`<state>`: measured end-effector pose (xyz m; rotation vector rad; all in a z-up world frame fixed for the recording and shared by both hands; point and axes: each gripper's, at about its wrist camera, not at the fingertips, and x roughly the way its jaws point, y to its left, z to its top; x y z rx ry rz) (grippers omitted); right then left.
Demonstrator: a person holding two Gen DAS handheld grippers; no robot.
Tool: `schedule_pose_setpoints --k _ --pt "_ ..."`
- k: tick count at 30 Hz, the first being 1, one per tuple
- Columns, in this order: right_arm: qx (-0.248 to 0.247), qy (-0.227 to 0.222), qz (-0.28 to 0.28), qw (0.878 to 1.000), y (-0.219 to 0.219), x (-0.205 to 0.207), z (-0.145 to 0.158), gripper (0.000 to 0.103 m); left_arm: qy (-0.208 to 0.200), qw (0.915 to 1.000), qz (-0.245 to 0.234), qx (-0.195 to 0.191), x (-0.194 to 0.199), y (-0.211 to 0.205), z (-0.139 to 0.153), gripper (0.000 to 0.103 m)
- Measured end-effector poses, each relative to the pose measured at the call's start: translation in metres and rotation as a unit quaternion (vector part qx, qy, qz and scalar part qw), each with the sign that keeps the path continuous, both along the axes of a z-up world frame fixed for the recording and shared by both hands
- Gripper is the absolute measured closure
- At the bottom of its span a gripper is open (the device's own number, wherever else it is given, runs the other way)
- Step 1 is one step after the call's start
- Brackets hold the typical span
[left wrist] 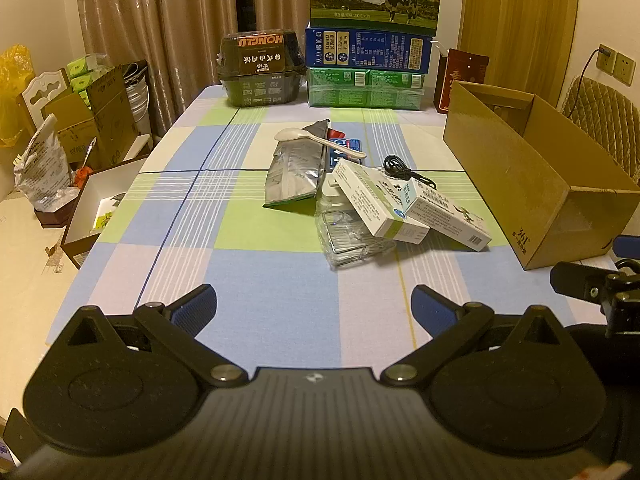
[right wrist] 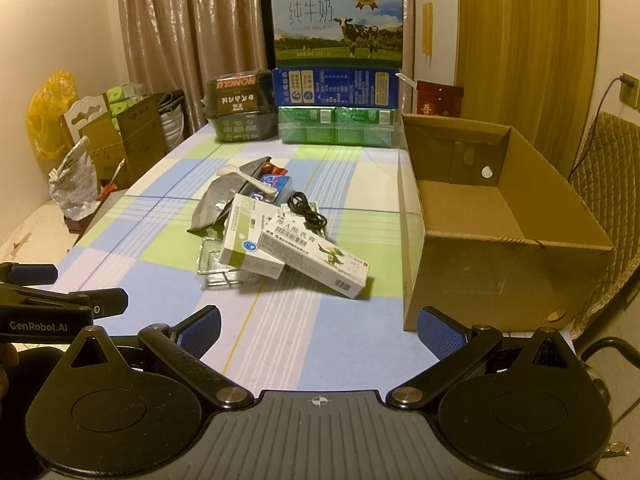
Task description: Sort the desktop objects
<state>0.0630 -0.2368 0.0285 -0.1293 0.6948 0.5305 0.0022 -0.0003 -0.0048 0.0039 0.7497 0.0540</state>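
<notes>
Both tongs, left gripper [left wrist: 314, 308] and right gripper [right wrist: 318, 330], gape wide and empty at the table's near edge; mid-table heap beside cardboard box [right wrist: 500, 216]: top medicine carton [right wrist: 316, 258] looks light, stiff, best pinched across its long narrow sides.

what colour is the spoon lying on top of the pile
White. The spoon rests across the silver foil pouch, clearest in the left wrist view.
</notes>
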Motion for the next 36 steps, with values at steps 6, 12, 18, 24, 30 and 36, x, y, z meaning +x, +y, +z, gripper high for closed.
schedule_pose_setpoints --k 6,12,18,24,30,36 --pt "0.0 0.0 0.0 1.0 0.0002 0.0001 0.0003 0.002 0.0 1.0 0.001 0.0 0.0001 0.0001 0.0002 0.001" --pt "0.0 0.0 0.001 1.0 0.0003 0.0001 0.0004 0.002 0.0 1.0 0.003 0.0 0.0001 0.0 0.0001 0.001" --pt "0.0 0.001 0.003 1.0 0.0003 0.0001 0.0005 0.002 0.0 1.0 0.005 0.0 0.0001 0.0003 0.0004 0.001" --pt "0.0 0.001 0.004 1.0 0.0004 0.0003 0.0008 0.002 0.0 1.0 0.007 0.0 0.0002 0.0005 0.0006 0.001" --pt "-0.003 -0.003 0.005 1.0 0.0008 -0.0006 0.0009 0.002 0.001 1.0 0.008 -0.001 -0.0002 0.0002 -0.0001 0.001" --pt "-0.001 0.0 0.005 1.0 -0.0002 -0.0004 -0.002 0.002 0.001 0.9999 0.009 -0.007 -0.0009 -0.0003 -0.0017 0.001"
